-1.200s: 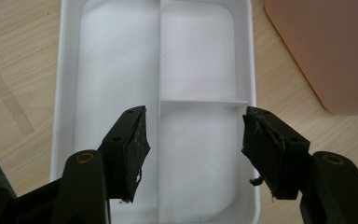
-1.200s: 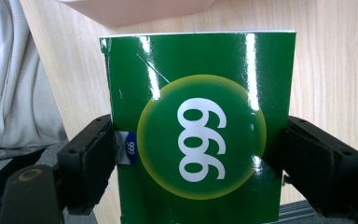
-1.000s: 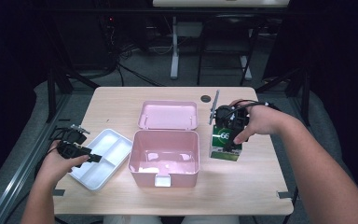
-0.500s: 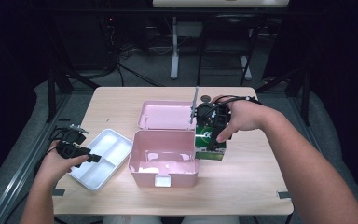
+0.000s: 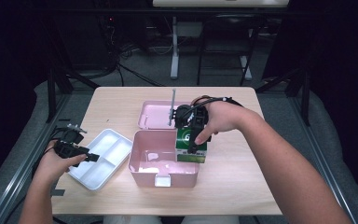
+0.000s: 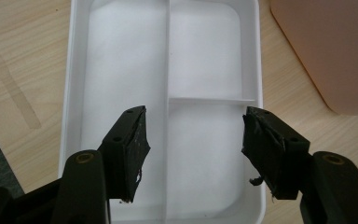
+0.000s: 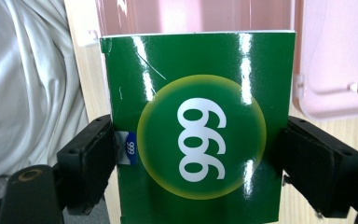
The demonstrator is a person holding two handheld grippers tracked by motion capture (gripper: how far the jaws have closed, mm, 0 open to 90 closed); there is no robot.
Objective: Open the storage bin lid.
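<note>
A green box (image 5: 190,145) marked "999" (image 7: 200,126) hangs over the right side of the open pink case (image 5: 142,158), held from above by my right gripper (image 5: 192,142), whose jaws are shut on its two sides (image 7: 200,154). The case's pink lid (image 5: 154,114) lies flat behind it. My left gripper (image 5: 91,157) hovers over the white divided tray (image 5: 95,177), to the left of the case. In the left gripper view its jaws stand open (image 6: 193,140) above the tray (image 6: 121,60), with nothing between them.
The light wooden table (image 5: 242,186) has bare room at the right and front. A corner of the pink case (image 6: 335,46) lies just right of the tray. A white cloth (image 7: 28,84) shows beyond the table edge. Metal frames and cables surround the table.
My right gripper has carried the green box leftward, from beside the case's right wall to above its right side. The left gripper has stayed over the tray.
</note>
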